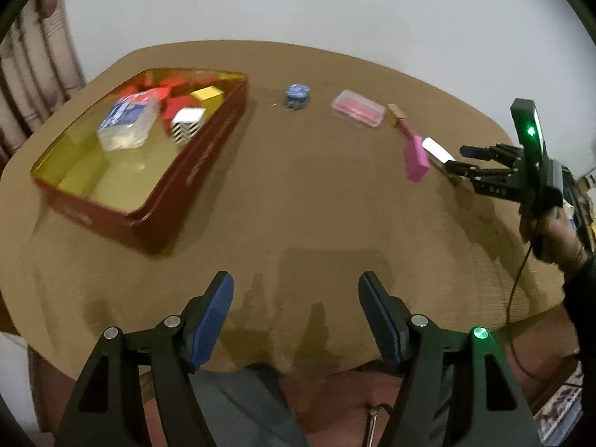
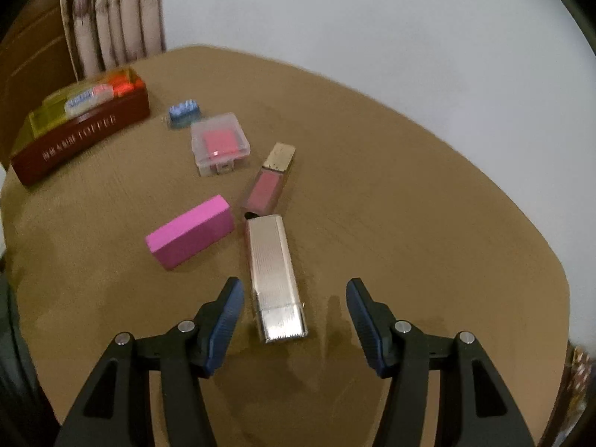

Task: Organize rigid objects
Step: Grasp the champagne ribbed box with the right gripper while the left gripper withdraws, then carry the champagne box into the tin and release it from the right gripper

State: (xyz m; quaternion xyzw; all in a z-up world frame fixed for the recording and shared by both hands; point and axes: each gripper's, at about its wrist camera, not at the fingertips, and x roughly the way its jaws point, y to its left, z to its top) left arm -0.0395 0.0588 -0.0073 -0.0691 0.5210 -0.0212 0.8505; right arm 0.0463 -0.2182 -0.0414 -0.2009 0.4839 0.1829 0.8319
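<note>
1. Silver case (image 2: pixel 276 279) lies flat on the table (image 2: pixel 409 223), long axis pointing away from you, near end between your right gripper's (image 2: pixel 294 314) fingers, closer to the left one. No contact visible.
2. Your right jaws are spread wide, holding nothing.
3. Pink block (image 2: pixel 190 231) sits just left of the case's far end, angled. Pink tube with gold cap (image 2: pixel 269 180) lies just past the case, its near end almost touching it.
4. Clear box (image 2: pixel 219 143) with pink contents is further back, and a small blue item (image 2: pixel 182 111) beyond that. Too blurred to identify.
5. Red tin (image 1: pixel 149 171), gold inside, sits on the table's far left. It holds a clear pack (image 1: pixel 128 123), a yellow block (image 1: pixel 208 96), a black-and-white patterned box (image 1: pixel 187 123) and red pieces (image 1: pixel 175 85).
6. Your left gripper (image 1: pixel 296 314) hangs over the near table edge, jaws released, empty, well apart from the tin and the loose items.
7. From the left wrist view, your right gripper sits at the right side, fingertips by the case and pink block.
</note>
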